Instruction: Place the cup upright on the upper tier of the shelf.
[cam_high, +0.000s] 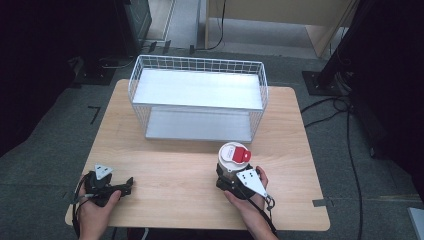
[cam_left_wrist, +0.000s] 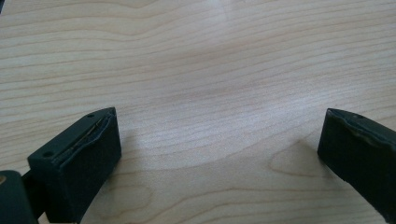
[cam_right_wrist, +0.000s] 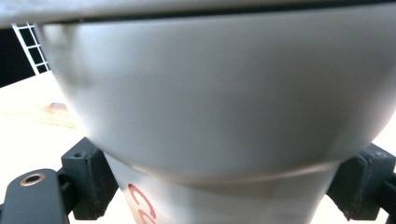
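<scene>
A cup (cam_high: 233, 160) is being gripped by the right hand-held gripper (cam_high: 235, 181) on the table (cam_high: 175, 170), well short of the empty wire basket (cam_high: 197, 97), while the left hand-held gripper (cam_high: 122, 187) is being rested spread, nothing between its jaws.

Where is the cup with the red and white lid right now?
In the high view, the grey cup with the red and white lid stands on the wooden table's right front part, gripped by the right gripper, in front of the white wire basket.

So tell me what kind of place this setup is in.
Probably a lab or a recording room, not a home: a small wooden table stands on grey carpet, cables trail across the floor, and dark stand bases flank the table.
</scene>
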